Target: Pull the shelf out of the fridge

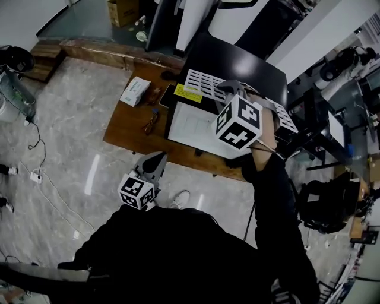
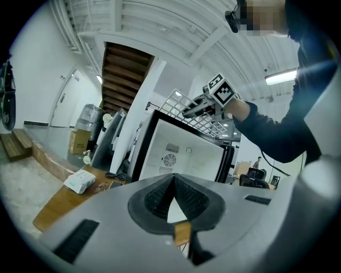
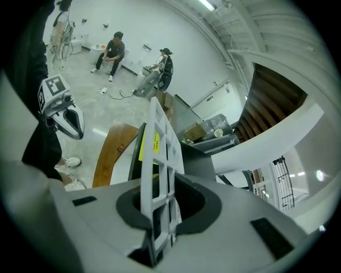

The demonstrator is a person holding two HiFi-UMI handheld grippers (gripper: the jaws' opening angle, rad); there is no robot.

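Observation:
A small black fridge stands on a wooden table with its white-lined door swung open. The white wire shelf lies out of it, flat on the fridge top. My right gripper is at the shelf's near edge. In the right gripper view the shelf stands edge-on between the jaws, which are slightly apart, with a dark gap on the right side. My left gripper hangs low in front of the table, shut and empty. From there the fridge and shelf are visible.
A tissue pack and small items lie on the table's left part. A cardboard box sits at the back. A black chair with a bag stands to the right. Two people sit far off.

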